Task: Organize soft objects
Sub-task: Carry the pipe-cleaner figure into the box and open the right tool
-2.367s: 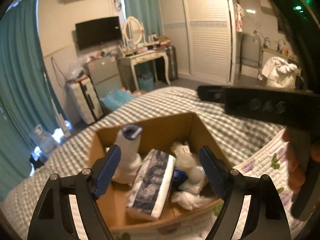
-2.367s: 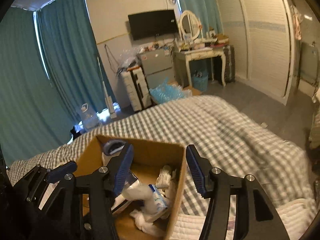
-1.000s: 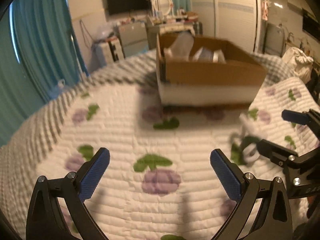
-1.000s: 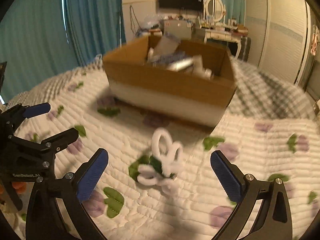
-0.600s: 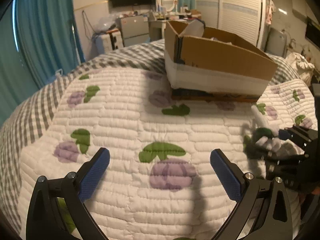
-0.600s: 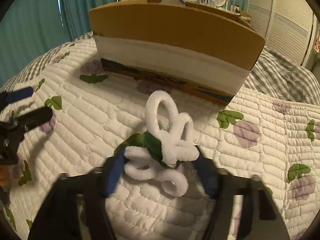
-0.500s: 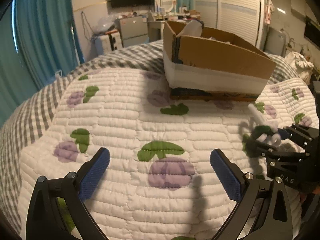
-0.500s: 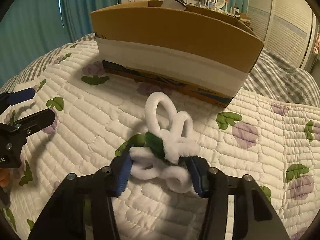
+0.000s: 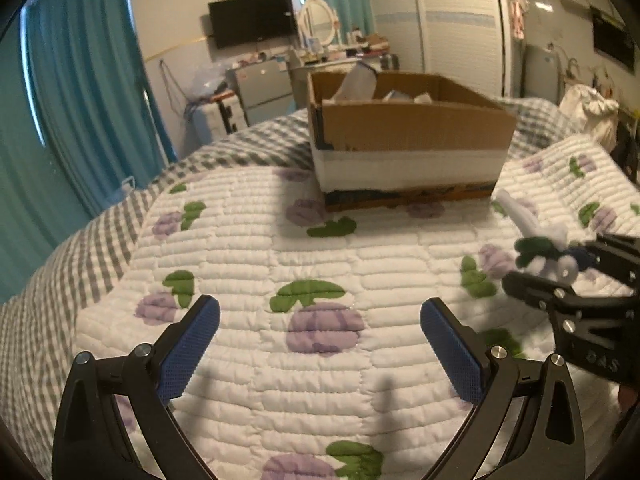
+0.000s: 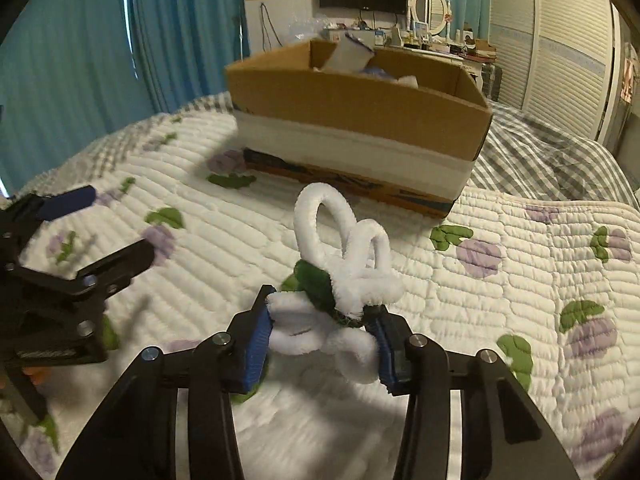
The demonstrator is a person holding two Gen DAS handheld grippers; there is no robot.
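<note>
My right gripper (image 10: pixel 322 344) is shut on a white and green pipe-cleaner flower (image 10: pixel 344 264), held just above the quilt. In the left wrist view the same flower (image 9: pixel 540 248) shows at the right, in the right gripper (image 9: pixel 560 276). My left gripper (image 9: pixel 320 352) is open and empty, low over the quilt; it also shows at the left of the right wrist view (image 10: pixel 80 232). A cardboard box (image 10: pixel 360 112) with several soft items stands on the bed beyond both grippers, also in the left wrist view (image 9: pixel 408 136).
A white quilt with purple and green print (image 9: pixel 280 248) covers a grey checked bedspread (image 10: pixel 540 152). Teal curtains (image 9: pixel 80 112), a dresser with a mirror (image 10: pixel 428 20) and sliding wardrobe doors (image 9: pixel 452 32) stand beyond the bed.
Both grippers came down from over the box to the quilt. My right gripper closed on the flower and has lifted it slightly. My left gripper stayed open.
</note>
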